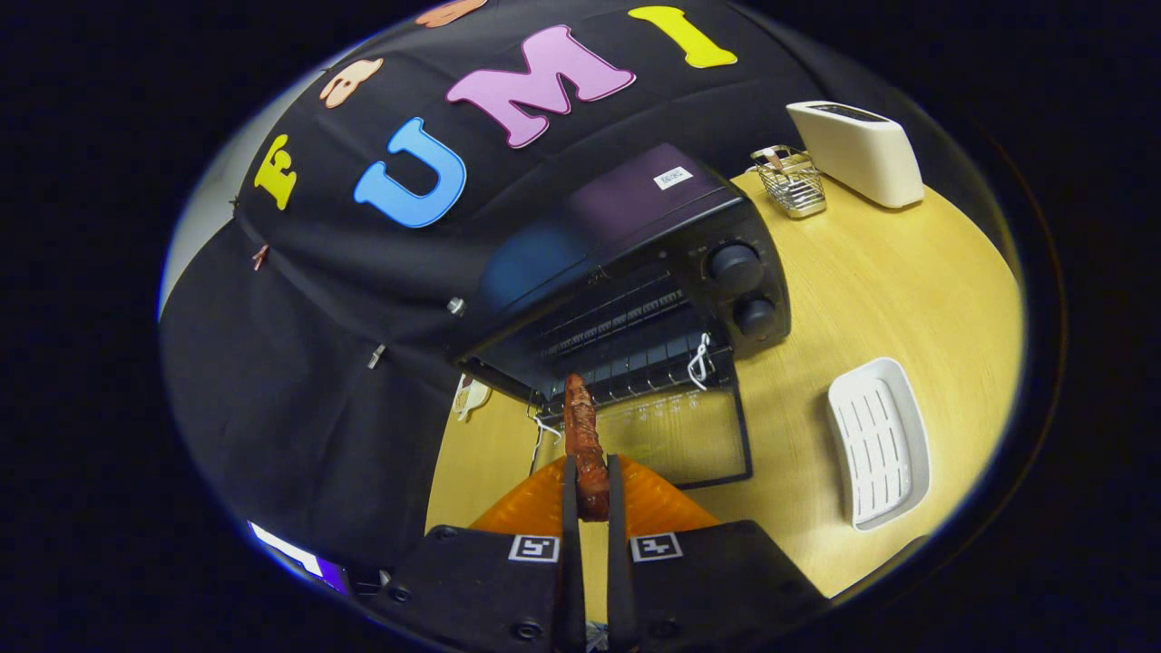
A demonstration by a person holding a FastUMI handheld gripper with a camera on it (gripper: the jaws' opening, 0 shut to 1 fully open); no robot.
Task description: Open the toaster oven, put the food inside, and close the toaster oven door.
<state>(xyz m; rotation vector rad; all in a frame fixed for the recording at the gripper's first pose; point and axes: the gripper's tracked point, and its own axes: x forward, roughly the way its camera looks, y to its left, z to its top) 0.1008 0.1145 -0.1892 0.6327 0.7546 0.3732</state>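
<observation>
A black toaster oven [635, 272] stands on the wooden table just beyond my fingers. Its glass door [676, 435] lies folded down flat toward me, and the wire rack [635, 349] inside is exposed. My gripper [590, 494] is shut on a long reddish-brown piece of food [582, 435], like a sausage. The food sticks out ahead of the fingers, and its tip reaches the front edge of the oven's opening, above the lowered door.
An orange ribbed tray [658, 503] lies under the fingers. To the right are a white slatted dish [878, 442], a small wire basket [792, 181] and a white toaster [857, 150]. Black cloth hangs close on the left and behind the oven.
</observation>
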